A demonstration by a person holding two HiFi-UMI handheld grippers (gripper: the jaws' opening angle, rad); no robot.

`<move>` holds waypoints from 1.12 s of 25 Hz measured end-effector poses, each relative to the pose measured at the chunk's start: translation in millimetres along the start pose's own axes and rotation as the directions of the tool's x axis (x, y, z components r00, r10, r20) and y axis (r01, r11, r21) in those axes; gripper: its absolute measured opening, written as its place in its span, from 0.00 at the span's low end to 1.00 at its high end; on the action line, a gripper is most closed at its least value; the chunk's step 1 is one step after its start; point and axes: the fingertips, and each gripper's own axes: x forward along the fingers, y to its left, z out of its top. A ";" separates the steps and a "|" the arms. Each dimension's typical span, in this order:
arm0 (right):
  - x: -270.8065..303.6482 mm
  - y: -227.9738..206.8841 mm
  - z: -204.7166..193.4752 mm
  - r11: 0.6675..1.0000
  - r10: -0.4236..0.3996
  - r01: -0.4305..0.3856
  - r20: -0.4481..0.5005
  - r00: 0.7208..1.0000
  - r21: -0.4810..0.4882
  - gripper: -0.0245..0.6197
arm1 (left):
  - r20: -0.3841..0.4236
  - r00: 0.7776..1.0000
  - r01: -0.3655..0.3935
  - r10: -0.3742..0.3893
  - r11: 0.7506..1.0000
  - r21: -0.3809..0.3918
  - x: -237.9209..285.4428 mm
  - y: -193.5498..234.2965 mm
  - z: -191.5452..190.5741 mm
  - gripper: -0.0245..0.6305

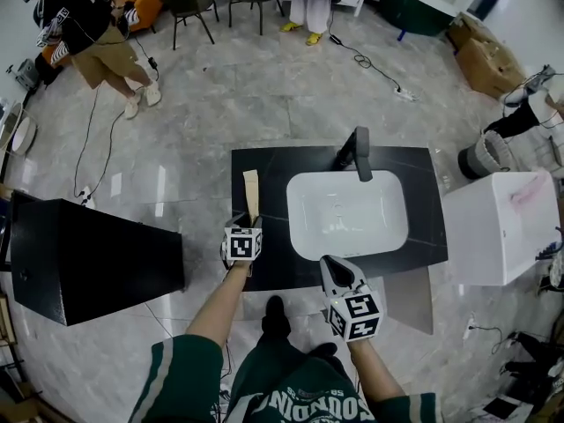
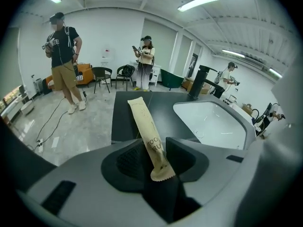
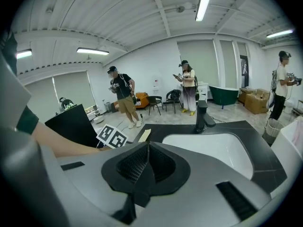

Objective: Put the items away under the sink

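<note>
A long beige paper packet [image 1: 252,192] lies along the left part of the black countertop [image 1: 414,174], pointing away from me. My left gripper [image 1: 243,221] sits at the packet's near end, shut on it. In the left gripper view the packet [image 2: 144,122] runs out from between the jaws of the left gripper [image 2: 155,148], over the counter beside the white basin [image 2: 213,122]. My right gripper [image 1: 333,265] hovers at the counter's front edge, below the basin, shut with nothing in it. The right gripper view shows the right gripper [image 3: 144,162] with its pads meeting, and the packet [image 3: 143,135] far left.
A white sink basin [image 1: 348,214] with a black faucet [image 1: 359,152] fills the counter's right half. A black cabinet [image 1: 88,254] stands to the left, a white box [image 1: 502,227] to the right. People, chairs [image 1: 192,7] and floor cables lie beyond.
</note>
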 end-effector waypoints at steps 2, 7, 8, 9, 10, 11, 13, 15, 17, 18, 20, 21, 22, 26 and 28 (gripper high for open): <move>-0.4 -1.5 -2.8 1.000 -0.005 0.005 -0.002 1.000 0.008 0.10 | 0.007 1.000 -0.011 0.011 1.000 -0.001 -0.5 2.3 -1.7 0.22; -5.6 -3.9 -11.0 0.999 -0.018 0.018 -0.008 1.000 0.028 0.10 | 0.042 0.999 0.001 -0.002 1.000 0.026 -4.5 -1.8 -3.2 0.11; -6.5 -3.9 -12.9 0.999 -0.020 0.020 -0.010 1.000 0.031 0.10 | 0.045 0.999 0.009 -0.010 1.000 0.028 -5.7 -3.8 -3.5 0.10; -7.4 -4.2 -14.4 0.999 -0.021 0.022 -0.011 1.000 0.034 0.10 | 0.048 0.999 0.015 -0.017 0.999 0.029 -6.7 -6.1 -3.9 0.10; -8.2 -4.5 -15.4 0.999 -0.022 0.023 -0.012 1.000 0.037 0.10 | 0.051 0.998 0.019 -0.021 0.999 0.029 -7.6 -8.6 -4.0 0.10; -8.9 -4.4 -16.1 0.999 -0.023 0.023 -0.011 1.000 0.038 0.10 | 0.055 0.998 0.024 -0.025 0.999 0.028 -8.6 -11.1 -3.9 0.10; -10.3 -2.6 -17.4 0.999 -0.021 0.021 -0.009 1.000 0.038 0.10 | 0.064 0.997 0.034 -0.036 0.999 0.030 -11.5 -16.3 -3.1 0.09; -12.4 -0.5 -19.2 0.999 -0.021 0.021 -0.009 1.000 0.037 0.10 | 0.071 0.996 0.045 -0.048 0.998 0.042 -15.2 -22.4 -0.9 0.09; -16.2 1.4 -20.8 0.999 -0.024 0.024 -0.009 1.000 0.038 0.10 | 0.084 0.995 0.057 -0.061 0.997 0.052 -20.1 -29.6 3.3 0.09; -18.7 2.0 -21.8 0.999 -0.027 0.027 -0.008 1.000 0.040 0.10 | 0.091 0.994 0.063 -0.068 0.996 0.055 -22.5 -33.5 5.6 0.09; -24.5 1.7 -24.6 0.998 -0.034 0.035 -0.007 0.999 0.047 0.10 | 0.102 0.991 0.079 -0.084 0.995 0.061 -26.6 -42.8 9.0 0.09; -27.7 0.9 -26.3 0.998 -0.039 0.040 -0.007 0.999 0.053 0.10 | 0.106 0.990 0.087 -0.093 0.994 0.063 -28.2 -48.1 10.3 0.09; -30.9 -0.1 -28.1 0.997 -0.044 0.045 -0.005 0.999 0.059 0.10 | 0.111 0.989 0.096 -0.103 0.993 0.065 -29.7 -53.6 11.5 0.09; -47.9 -5.1 -33.4 0.995 -0.069 0.068 0.003 0.998 0.070 0.10 | 0.130 0.982 0.128 -0.137 0.989 0.076 -37.5 -78.8 15.7 0.09; -60.1 -9.7 -37.2 0.994 -0.081 0.081 0.006 0.997 0.070 0.10 | 0.136 0.979 0.144 -0.155 0.986 0.087 -42.4 -95.1 14.7 0.09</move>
